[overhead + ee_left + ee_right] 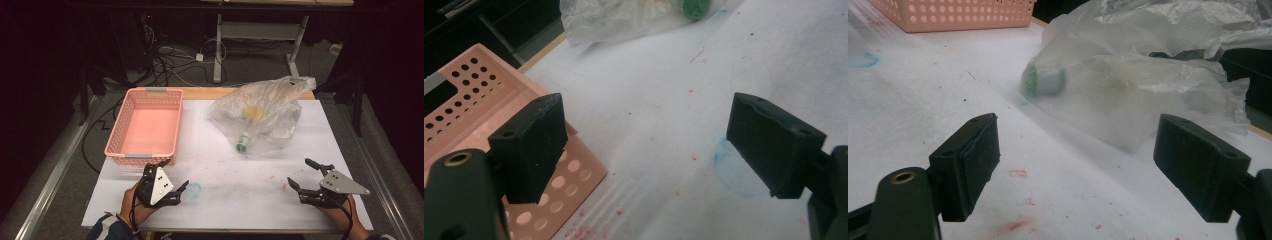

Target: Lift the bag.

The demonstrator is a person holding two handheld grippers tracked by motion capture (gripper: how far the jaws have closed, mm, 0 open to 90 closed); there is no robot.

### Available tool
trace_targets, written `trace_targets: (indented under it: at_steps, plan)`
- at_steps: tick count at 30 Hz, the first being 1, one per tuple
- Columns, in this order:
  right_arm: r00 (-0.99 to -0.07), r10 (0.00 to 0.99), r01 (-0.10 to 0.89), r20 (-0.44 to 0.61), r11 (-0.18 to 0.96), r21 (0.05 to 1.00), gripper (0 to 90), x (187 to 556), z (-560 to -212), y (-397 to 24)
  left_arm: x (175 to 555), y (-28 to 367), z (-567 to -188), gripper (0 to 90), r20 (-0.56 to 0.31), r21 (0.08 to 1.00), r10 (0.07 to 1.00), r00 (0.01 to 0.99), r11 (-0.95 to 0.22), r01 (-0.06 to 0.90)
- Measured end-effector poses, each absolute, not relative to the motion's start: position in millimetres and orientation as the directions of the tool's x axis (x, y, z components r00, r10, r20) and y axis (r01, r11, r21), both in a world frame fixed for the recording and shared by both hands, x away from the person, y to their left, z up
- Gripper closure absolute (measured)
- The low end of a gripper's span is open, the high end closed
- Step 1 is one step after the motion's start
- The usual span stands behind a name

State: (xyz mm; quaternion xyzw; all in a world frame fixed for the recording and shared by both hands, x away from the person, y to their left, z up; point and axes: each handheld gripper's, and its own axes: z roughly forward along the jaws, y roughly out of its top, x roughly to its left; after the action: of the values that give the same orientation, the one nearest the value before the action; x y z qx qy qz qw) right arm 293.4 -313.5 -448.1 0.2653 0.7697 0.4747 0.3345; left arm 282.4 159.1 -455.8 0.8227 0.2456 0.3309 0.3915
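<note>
I see the white worktop (225,170) from above, with my left claw (172,177) low at its near left, jaws spread, just in front of the empty pink basket (145,125). A faint blue ring mark (194,190) lies just beside that claw. My right claw (300,174) sits at the near right, jaws wide apart and holding nothing. Beyond it, a crumpled clear plastic bag (260,115) lies on the worktop, with a green-capped bottle (243,145) inside.

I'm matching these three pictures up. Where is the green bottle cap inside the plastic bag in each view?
High view: green cap at the plastic bag's near edge, right of centre.
Left gripper view: top edge, right of centre.
Right gripper view: upper middle, blurred through the bag.
Shared landmark: the pink basket.
</note>
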Motion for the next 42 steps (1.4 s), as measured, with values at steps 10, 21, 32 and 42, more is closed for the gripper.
trace_targets:
  at_steps: [10,21,32,42]
  plan:
    - [-0.630,0.725,0.079,-0.278,0.416,0.906,19.3,290.7,-445.7,-311.8,281.8,159.4,-454.3,15.8,0.345,0.814,0.666,0.662,-0.563,0.142]
    - [-0.625,0.724,0.061,-0.292,0.419,0.906,19.3,287.8,-442.6,-312.9,281.9,158.6,-453.6,15.8,0.339,0.816,0.665,0.665,-0.560,0.144]
    - [-0.629,0.717,0.058,-0.300,0.427,0.902,19.1,287.2,-443.3,-311.5,282.4,158.1,-453.7,15.8,0.334,0.815,0.662,0.670,-0.560,0.147]
    - [-0.629,0.716,0.059,-0.303,0.432,0.900,18.8,287.3,-444.0,-312.5,285.2,156.1,-454.0,15.8,0.331,0.814,0.661,0.673,-0.561,0.151]
